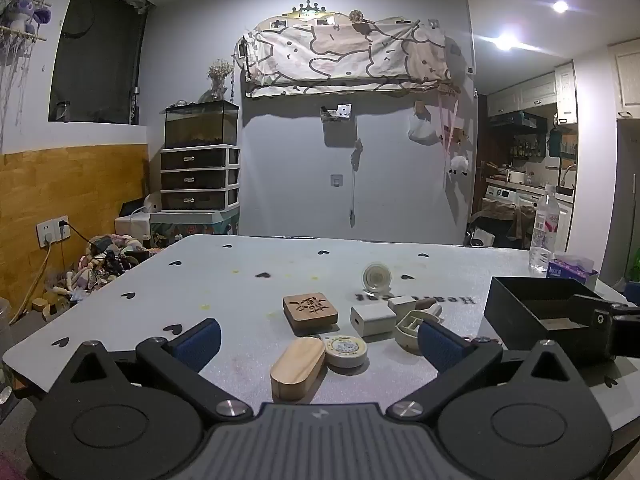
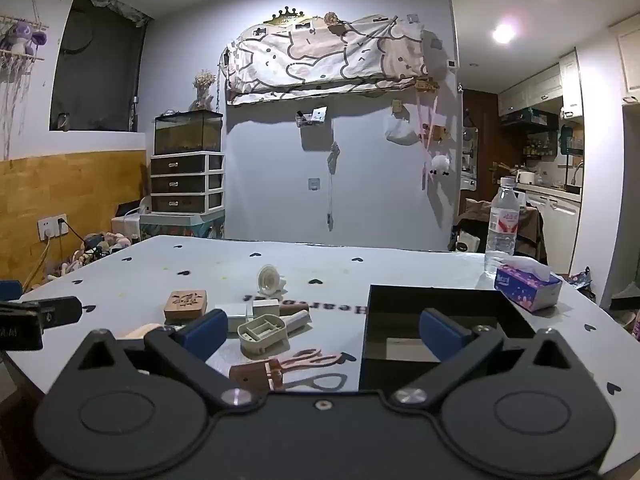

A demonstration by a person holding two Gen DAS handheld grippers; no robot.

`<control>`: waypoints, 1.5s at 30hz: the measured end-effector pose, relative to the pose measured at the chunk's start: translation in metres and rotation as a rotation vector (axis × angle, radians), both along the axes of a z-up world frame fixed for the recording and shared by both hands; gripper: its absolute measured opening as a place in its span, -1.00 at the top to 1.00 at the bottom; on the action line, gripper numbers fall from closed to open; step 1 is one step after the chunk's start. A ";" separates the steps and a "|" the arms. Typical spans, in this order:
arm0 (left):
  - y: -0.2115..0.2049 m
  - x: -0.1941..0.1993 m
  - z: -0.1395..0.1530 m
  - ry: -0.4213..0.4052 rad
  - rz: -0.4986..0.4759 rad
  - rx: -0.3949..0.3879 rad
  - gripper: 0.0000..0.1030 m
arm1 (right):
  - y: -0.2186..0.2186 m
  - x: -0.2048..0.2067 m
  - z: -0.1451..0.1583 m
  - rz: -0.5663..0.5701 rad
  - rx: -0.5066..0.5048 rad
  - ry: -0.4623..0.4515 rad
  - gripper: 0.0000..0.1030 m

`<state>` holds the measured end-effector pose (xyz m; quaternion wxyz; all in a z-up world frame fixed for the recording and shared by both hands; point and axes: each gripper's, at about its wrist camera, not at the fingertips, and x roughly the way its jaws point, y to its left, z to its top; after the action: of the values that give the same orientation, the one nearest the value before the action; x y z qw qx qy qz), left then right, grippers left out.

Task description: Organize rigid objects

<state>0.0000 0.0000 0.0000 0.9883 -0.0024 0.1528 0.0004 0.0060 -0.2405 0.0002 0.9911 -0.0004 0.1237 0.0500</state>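
Observation:
Small rigid items lie clustered mid-table. In the left wrist view I see a pale oval wooden block (image 1: 297, 368), a round tape roll (image 1: 345, 349), a carved brown wooden square (image 1: 310, 309), a white charger cube (image 1: 372, 319) and an upright white disc (image 1: 377, 277). The right wrist view adds a beige plastic frame (image 2: 263, 332) and pink scissors (image 2: 308, 359) in a brown holder. A black open box (image 2: 436, 320) sits right of the pile. My left gripper (image 1: 318, 342) is open above the near edge, the oval block lying between its fingers untouched. My right gripper (image 2: 320, 330) is open and empty.
The table (image 1: 240, 280) is white with black heart marks. A water bottle (image 2: 503, 226) and a tissue box (image 2: 528, 285) stand at the far right. Drawers with a fish tank (image 1: 200, 124) on top stand beyond the table's far left.

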 end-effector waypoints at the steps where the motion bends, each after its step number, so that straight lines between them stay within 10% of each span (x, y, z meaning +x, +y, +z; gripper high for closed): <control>1: 0.000 0.000 0.000 0.000 0.000 0.000 -1.00 | 0.000 0.000 0.000 0.000 -0.001 -0.001 -1.00; 45: 0.000 0.000 0.000 0.001 0.000 0.002 -1.00 | -0.001 0.003 0.000 -0.005 -0.003 0.011 -1.00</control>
<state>0.0000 0.0000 0.0000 0.9882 -0.0014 0.1530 0.0006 0.0086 -0.2412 0.0001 0.9905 -0.0014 0.1292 0.0470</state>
